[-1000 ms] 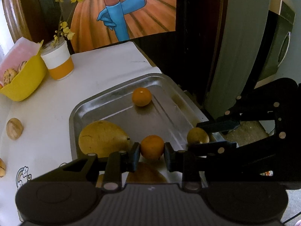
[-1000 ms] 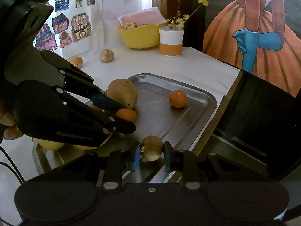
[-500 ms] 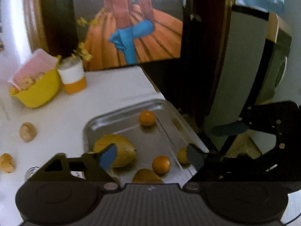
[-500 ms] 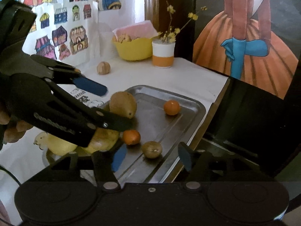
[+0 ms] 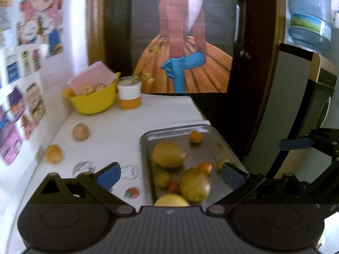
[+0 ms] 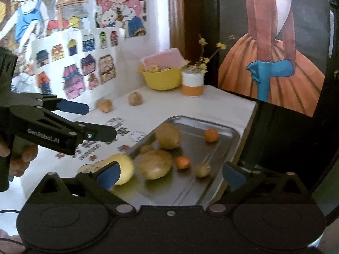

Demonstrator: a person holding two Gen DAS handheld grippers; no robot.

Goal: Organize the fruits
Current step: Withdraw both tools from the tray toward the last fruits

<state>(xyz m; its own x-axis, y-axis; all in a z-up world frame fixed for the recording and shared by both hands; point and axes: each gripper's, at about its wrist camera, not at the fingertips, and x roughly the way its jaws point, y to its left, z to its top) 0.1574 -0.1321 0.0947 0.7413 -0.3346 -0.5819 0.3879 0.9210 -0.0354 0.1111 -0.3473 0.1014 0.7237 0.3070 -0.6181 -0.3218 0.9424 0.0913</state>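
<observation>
A steel tray (image 5: 146, 148) (image 6: 231, 146) sits at the near right corner of the white table and holds several fruits: large yellow-brown ones (image 5: 168, 154) (image 6: 153, 164), small oranges (image 5: 195, 137) (image 6: 211, 135) (image 6: 183, 162), and a small brown fruit (image 6: 202, 170). My left gripper (image 5: 170, 174) hangs open above the tray's near end with nothing between its fingers. My right gripper (image 6: 170, 174) is open too, raised over the tray's near edge. The left gripper (image 6: 84, 120) shows at the left of the right wrist view.
A yellow bowl (image 5: 93, 101) (image 6: 162, 79) and an orange-and-white cup with flowers (image 5: 129, 97) (image 6: 192, 83) stand at the back of the table. Two round brown fruits (image 5: 80, 131) (image 5: 54, 153) lie loose on the table at the left. The table's right edge drops off beside the tray.
Both grippers opened, releasing the small orange and the small brown fruit onto the tray. Both then rose and drew back from it.
</observation>
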